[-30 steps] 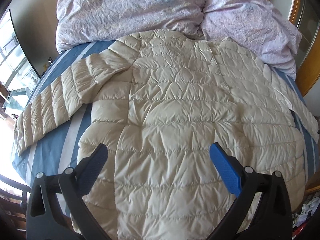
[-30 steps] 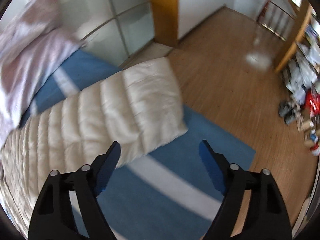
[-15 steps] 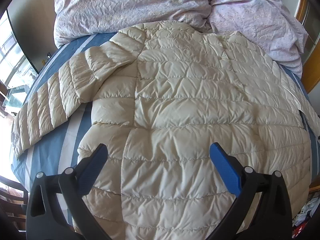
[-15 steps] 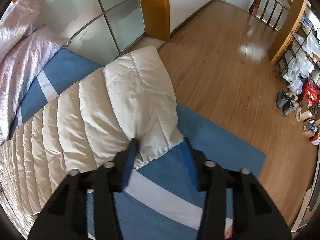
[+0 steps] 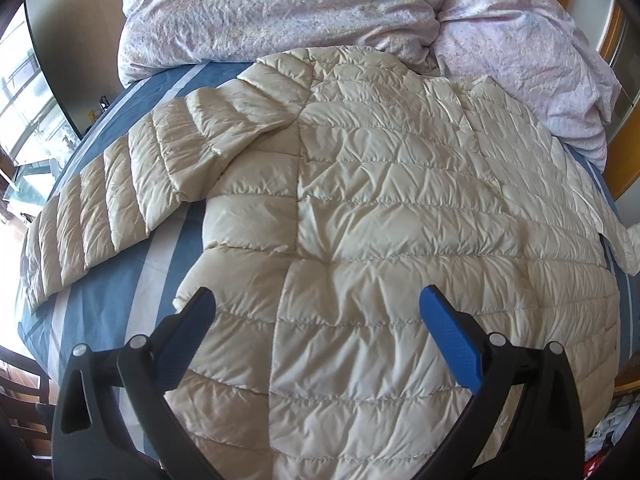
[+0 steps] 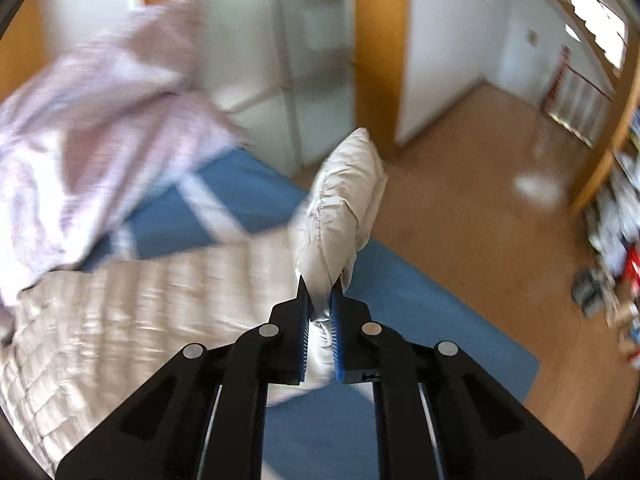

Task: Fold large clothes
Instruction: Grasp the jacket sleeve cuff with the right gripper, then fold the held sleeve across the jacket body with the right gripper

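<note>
A cream quilted puffer jacket lies spread flat on a blue striped bed. Its left sleeve stretches toward the bed's left edge. My left gripper is open and empty, hovering over the jacket's lower body. In the right wrist view my right gripper is shut on the cuff end of the jacket's right sleeve and holds it lifted above the bed. The rest of the jacket lies blurred at lower left.
A crumpled lilac duvet is piled at the head of the bed, also in the right wrist view. Wooden floor, a frosted glass sliding door and floor clutter lie to the right of the bed.
My right gripper closed on the right sleeve's cuff and lifted it off the bed. My left gripper moved forward over the jacket, still open.
</note>
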